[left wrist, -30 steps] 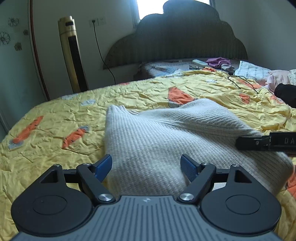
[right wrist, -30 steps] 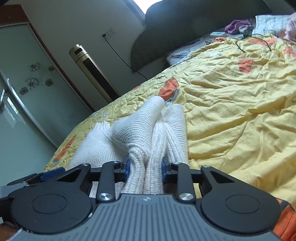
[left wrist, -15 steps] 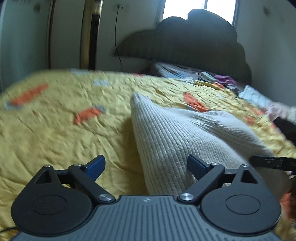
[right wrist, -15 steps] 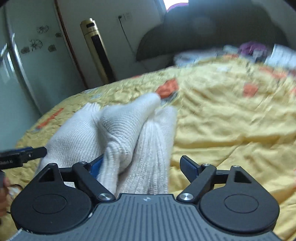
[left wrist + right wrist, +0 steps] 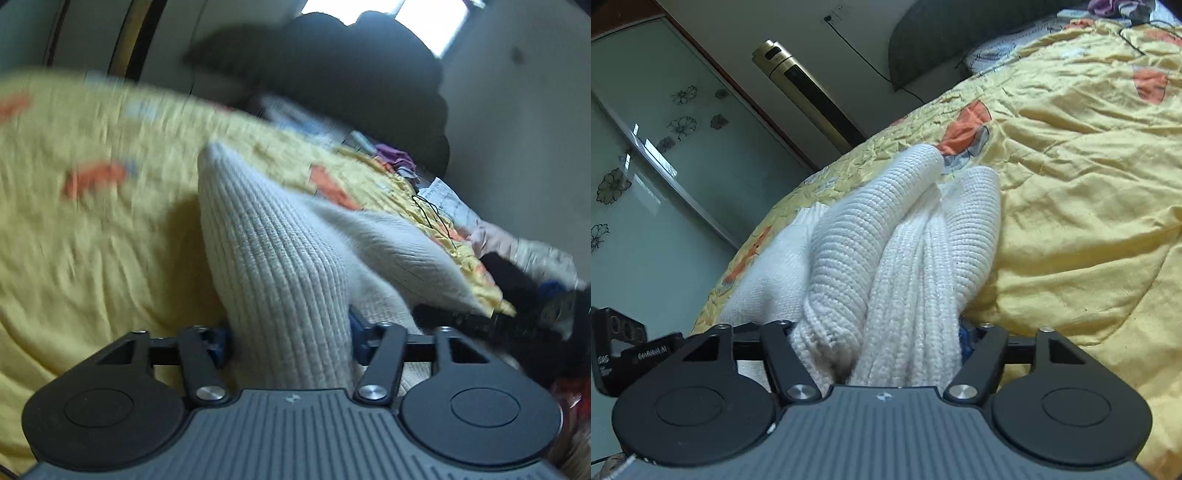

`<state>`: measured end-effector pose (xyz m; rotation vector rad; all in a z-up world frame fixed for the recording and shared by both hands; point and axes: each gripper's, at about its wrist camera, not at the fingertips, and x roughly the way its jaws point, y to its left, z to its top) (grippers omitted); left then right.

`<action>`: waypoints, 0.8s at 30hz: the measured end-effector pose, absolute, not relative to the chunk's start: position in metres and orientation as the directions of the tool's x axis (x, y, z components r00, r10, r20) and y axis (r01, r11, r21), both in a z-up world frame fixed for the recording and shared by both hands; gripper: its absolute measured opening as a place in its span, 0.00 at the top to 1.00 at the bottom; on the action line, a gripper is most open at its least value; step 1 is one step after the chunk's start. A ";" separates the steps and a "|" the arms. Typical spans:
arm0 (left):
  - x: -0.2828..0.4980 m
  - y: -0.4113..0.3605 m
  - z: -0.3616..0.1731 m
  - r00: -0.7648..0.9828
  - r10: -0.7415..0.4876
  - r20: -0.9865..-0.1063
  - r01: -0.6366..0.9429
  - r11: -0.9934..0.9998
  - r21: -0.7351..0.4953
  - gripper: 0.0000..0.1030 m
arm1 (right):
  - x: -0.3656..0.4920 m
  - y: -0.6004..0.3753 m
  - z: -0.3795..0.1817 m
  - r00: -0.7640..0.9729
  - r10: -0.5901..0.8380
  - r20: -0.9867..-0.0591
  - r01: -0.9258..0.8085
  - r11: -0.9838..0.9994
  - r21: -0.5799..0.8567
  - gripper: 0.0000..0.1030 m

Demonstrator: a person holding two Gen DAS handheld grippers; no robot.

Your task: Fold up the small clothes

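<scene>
Lift both near corners of the white knit sweater (image 5: pixel 886 258) together, keep the edge taut between your hands, carry it forward over the part lying on the yellow quilt (image 5: pixel 1071 184), and lay it down flat, no bunching. Left gripper (image 5: pixel 288 336) is clamped on a thick ridge of knit, jaws held fairly wide by the bulk. Right gripper (image 5: pixel 877 341) is likewise pinched on a bunched double fold.
</scene>
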<state>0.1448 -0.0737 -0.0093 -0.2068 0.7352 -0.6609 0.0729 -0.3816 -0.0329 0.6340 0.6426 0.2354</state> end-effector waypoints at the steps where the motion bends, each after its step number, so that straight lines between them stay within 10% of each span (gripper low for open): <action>1: 0.142 -0.073 -0.004 0.569 -0.616 -0.544 0.491 0.786 -0.376 0.48 | 0.071 -0.380 -0.030 0.790 0.396 -0.468 -0.024 0.782 0.622 0.38; 11: 0.167 -0.050 0.003 0.629 -0.463 -0.624 0.412 0.880 -0.237 0.39 | 0.106 -0.348 -0.010 0.790 0.390 -0.473 -0.061 0.818 0.573 0.37; 17: 0.122 -0.035 0.015 0.747 -0.382 -0.544 0.389 0.915 -0.109 0.32 | 0.080 -0.346 -0.009 0.821 0.289 -0.493 0.008 0.856 0.516 0.25; 24: 0.065 -0.059 0.005 0.839 -0.235 -0.491 0.341 0.930 0.139 0.23 | 0.015 -0.356 0.018 0.883 0.250 -0.398 -0.004 0.851 0.525 0.35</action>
